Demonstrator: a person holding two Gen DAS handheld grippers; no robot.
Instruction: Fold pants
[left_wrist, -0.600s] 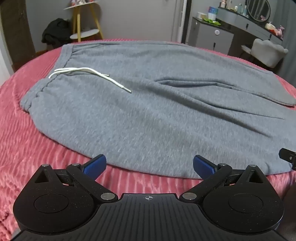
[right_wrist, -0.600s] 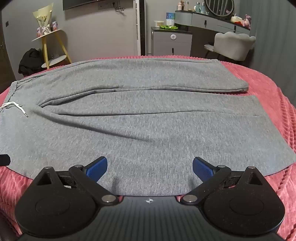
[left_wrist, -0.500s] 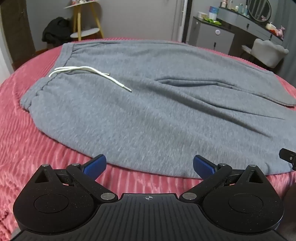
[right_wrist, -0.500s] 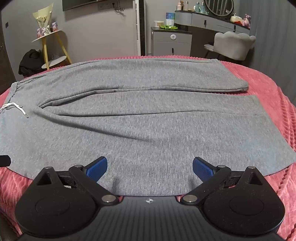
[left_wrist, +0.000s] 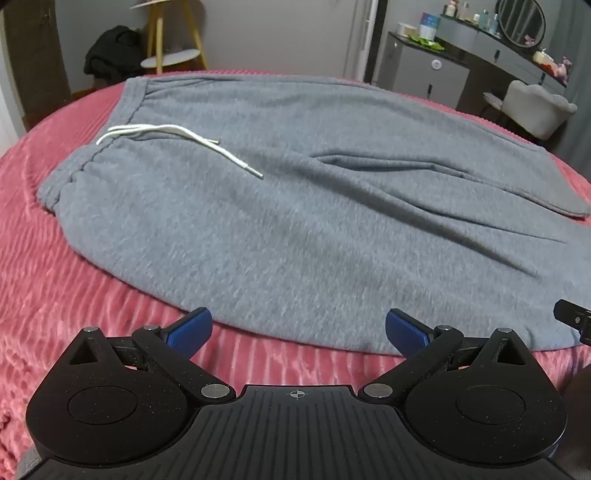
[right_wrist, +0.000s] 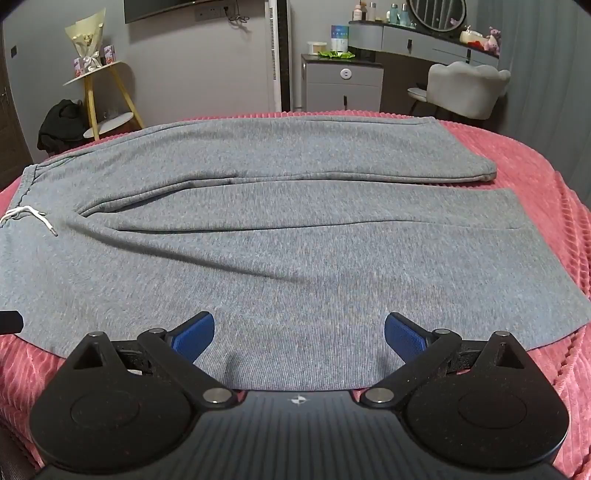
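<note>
Left wrist view: the left gripper hangs low over the near edge of the bed, tilted downward, released, jaws spread wide with nothing between them.
Left fingertips: blue ribbed pads on black, speckled, matte linkage arms; below them two round black discs and a grooved black body.
Pants: grey pants of soft, fuzzy fleece lie spread flat across the bed, unfolded, waistband to the left and legs running right.
Waistband: gathered and elastic, puckered along its stitched edge.
Drawstring: a thin white cord lies looped on the fabric just below the waistband, its ends trailing toward the middle.
Bedspread: pink plush cover with raised ribs, showing between the left pads and the pants' near hem.
Right wrist view: the right gripper hovers over the near leg of the pants, also released, jaws wide apart, pads clear of the cloth.
Legs: two long flat panels side by side, the far leg overlapping the near one along a shallow ridge; a soft diagonal crease crosses the near leg.
Cuffs: straight hems toward the right, the far one rounded at its corner.
Other gripper: a black tip shows at the left edge of this view.
Room: a scalloped pale chair and a grey cabinet stand beyond the bed.
</note>
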